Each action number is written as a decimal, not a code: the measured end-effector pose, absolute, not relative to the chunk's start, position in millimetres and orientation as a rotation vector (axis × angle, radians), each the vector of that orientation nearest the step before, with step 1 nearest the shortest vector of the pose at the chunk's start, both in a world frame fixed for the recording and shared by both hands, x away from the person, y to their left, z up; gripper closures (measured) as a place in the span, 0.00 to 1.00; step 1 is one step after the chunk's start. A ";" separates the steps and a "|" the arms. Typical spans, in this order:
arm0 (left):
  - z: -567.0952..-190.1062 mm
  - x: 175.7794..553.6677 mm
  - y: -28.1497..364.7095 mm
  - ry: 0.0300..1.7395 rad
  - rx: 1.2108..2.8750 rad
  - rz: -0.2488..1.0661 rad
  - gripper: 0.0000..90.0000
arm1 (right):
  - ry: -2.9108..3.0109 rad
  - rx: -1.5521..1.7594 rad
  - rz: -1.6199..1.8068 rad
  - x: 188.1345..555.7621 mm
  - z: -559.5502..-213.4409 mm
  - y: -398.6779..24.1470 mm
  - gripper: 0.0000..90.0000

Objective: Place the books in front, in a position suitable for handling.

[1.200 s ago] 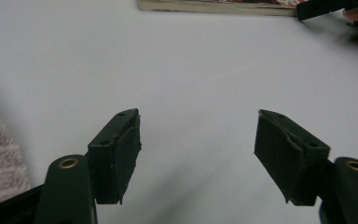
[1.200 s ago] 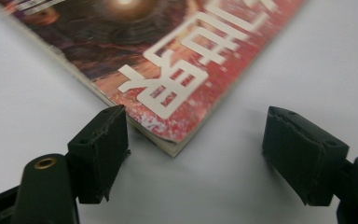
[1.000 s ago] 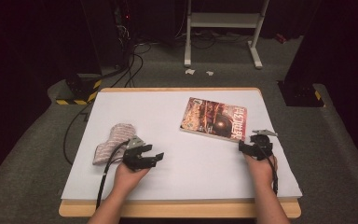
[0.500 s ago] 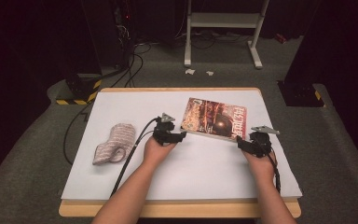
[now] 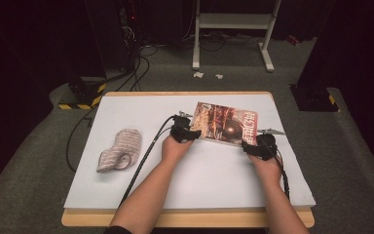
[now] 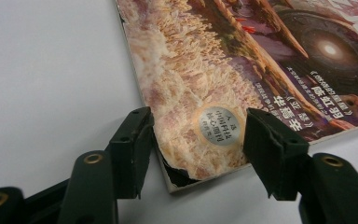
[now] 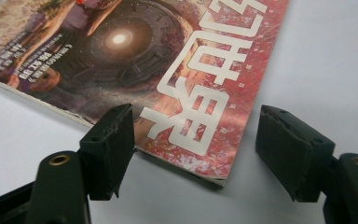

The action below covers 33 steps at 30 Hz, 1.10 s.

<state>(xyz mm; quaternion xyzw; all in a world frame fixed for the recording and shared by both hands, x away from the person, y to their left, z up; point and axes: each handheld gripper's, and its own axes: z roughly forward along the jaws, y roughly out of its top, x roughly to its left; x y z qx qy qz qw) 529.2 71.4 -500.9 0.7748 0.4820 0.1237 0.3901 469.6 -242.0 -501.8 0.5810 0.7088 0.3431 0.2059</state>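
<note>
The magazine (image 5: 226, 124) is paper with a glossy printed cover; its near corner is worn and curled, and a shiny metallic round sticker (image 6: 220, 126) sits on it. The table (image 5: 126, 114) carries a smooth, matt white sheet over a pale wooden edge. The cloth (image 5: 119, 149) is a soft ribbed knit. The left gripper (image 5: 184, 131) and right gripper (image 5: 261, 146) are matt black plastic with brass-coloured metal inserts; their pads look slightly rough.

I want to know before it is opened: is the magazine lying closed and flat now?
Closed and flat: the magazine lies cover up on the table, only its near corner slightly curled.
</note>
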 end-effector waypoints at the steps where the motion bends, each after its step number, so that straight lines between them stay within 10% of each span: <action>1: -501.2 527.0 70.7 1.217 1.974 0.328 0.49 | 1.973 1.618 0.961 469.0 -501.8 -240.4 0.36; 33: -500.7 398.5 147.2 1.138 2.029 0.352 0.60 | 2.074 1.468 0.968 381.2 -501.3 -186.7 0.46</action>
